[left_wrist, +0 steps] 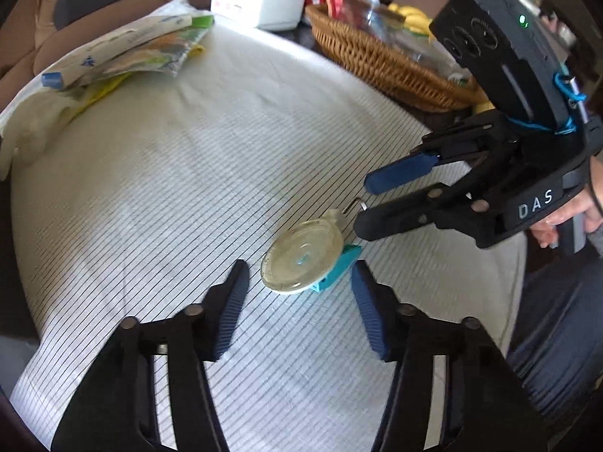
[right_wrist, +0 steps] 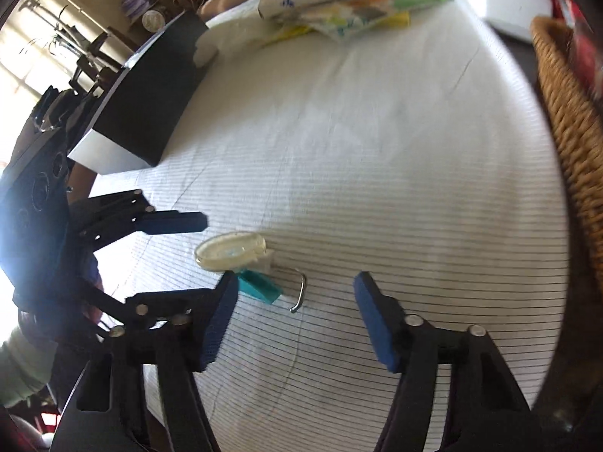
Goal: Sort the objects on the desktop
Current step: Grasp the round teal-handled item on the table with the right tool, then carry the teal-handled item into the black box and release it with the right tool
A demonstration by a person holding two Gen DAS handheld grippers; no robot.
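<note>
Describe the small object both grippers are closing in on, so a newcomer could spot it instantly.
On the white cloth with thin dark stripes, look near the front edge, away from the woven wicker basket. There lies a clear round suction-cup disc with a bent wire hook and a teal plastic clip, the only small object on the open cloth.

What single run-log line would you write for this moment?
left gripper: open, over suction hook | right gripper: open, around its wire hook | nothing held | cloth: hook lies flat
</note>
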